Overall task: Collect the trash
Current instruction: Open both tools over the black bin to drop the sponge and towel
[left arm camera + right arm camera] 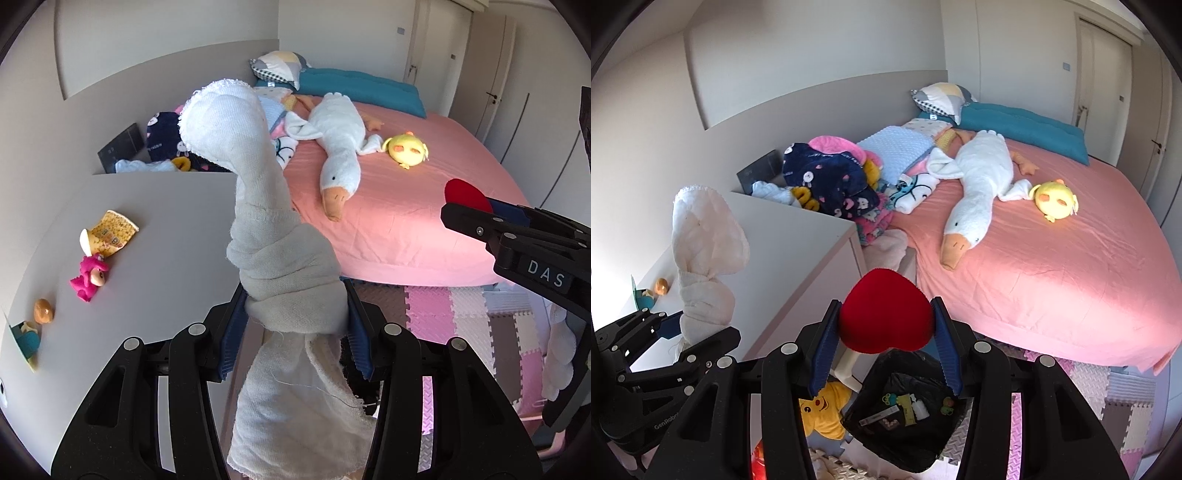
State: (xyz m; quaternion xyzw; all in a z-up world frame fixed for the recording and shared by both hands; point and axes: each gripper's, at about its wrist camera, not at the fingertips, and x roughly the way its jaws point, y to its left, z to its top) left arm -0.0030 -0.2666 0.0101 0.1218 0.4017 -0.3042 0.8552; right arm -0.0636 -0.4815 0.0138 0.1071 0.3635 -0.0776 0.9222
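Note:
My left gripper (295, 325) is shut on a knotted white cloth bundle (288, 273), whose upper end stands up above the jaws and whose loose tail hangs below. The same bundle (705, 254) shows at the left of the right wrist view. My right gripper (886, 328) is shut on a red plush heart (884, 314), which also peeks out at the right of the left wrist view (465, 194). Below the heart stands a black-lined bin (908, 417) with several small scraps inside. A yellow wrapper (110, 232) lies on the grey cabinet top (166, 236).
A pink plush toy (90, 278), a small brown figure (43, 311) and a teal item (27, 338) share the cabinet top. The pink bed (1052, 266) carries a white goose plush (975, 192), a yellow chick (1056, 199) and piled clothes (831, 181). A yellow star toy (822, 410) lies on foam floor tiles.

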